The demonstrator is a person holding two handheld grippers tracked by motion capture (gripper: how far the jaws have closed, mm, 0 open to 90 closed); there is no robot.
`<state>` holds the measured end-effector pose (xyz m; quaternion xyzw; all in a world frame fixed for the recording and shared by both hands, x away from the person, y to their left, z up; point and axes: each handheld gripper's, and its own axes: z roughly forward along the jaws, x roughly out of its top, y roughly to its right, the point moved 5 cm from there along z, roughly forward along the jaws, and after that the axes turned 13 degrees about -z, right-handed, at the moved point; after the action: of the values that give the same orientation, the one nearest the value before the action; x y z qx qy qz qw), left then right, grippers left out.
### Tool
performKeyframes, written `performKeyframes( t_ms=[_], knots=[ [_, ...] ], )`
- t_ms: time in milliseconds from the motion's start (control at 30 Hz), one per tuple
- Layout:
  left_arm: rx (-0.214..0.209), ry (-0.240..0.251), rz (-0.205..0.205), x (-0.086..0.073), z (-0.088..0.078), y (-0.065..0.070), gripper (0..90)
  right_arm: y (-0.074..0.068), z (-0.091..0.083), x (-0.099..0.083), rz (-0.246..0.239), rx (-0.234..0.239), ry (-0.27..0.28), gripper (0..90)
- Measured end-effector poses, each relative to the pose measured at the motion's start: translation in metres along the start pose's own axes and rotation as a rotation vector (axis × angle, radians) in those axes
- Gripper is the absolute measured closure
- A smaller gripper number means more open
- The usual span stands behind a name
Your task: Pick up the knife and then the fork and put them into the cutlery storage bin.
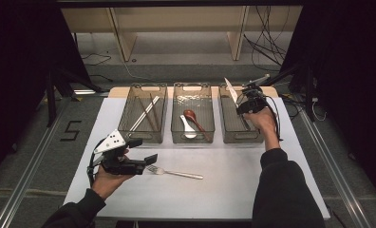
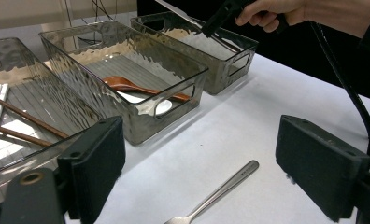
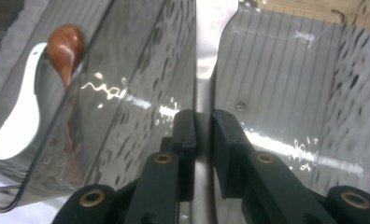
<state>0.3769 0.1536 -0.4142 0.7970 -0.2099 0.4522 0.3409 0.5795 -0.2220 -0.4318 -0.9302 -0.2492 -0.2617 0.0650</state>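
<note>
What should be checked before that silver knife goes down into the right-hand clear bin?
1. Right gripper clamped on the flat silver metal knife: ok.
2. Knife over the right-hand clear ribbed plastic bin: ok.
3. Bin floor free beneath it: ok, as far as seen.
4. Left gripper open, holding nothing: ok.
5. Silver metal fork on the white table, ready for pickup: ok.
6. Knife's handle end: cannot tell.

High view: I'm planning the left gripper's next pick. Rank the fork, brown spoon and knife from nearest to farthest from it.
From the left gripper:
1. Fork, on the table just beside its jaws.
2. Brown spoon, in the middle bin.
3. Knife, far right, held by the right gripper.
</note>
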Motion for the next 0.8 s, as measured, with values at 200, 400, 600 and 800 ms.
performKeyframes(
  t_ms=[200, 400, 600, 800],
  knots=[
    [-0.001, -0.001, 0.001, 0.000, 0.000, 0.000, 15.6, 0.001, 0.005, -0.005, 0.018, 0.026, -0.003, 72.5],
    [0.001, 0.000, 0.001, 0.000, 0.000, 0.000, 15.6, -0.012, -0.009, -0.002, -0.047, 0.055, 0.037, 58.7],
    [0.003, -0.002, 0.002, 0.000, 0.000, 0.000, 15.6, -0.042, -0.026, -0.004, -0.147, 0.099, 0.097, 47.2],
    [0.004, -0.001, 0.002, 0.000, 0.000, 0.000, 15.6, -0.075, -0.038, -0.016, -0.234, 0.140, 0.135, 38.2]
  ],
)
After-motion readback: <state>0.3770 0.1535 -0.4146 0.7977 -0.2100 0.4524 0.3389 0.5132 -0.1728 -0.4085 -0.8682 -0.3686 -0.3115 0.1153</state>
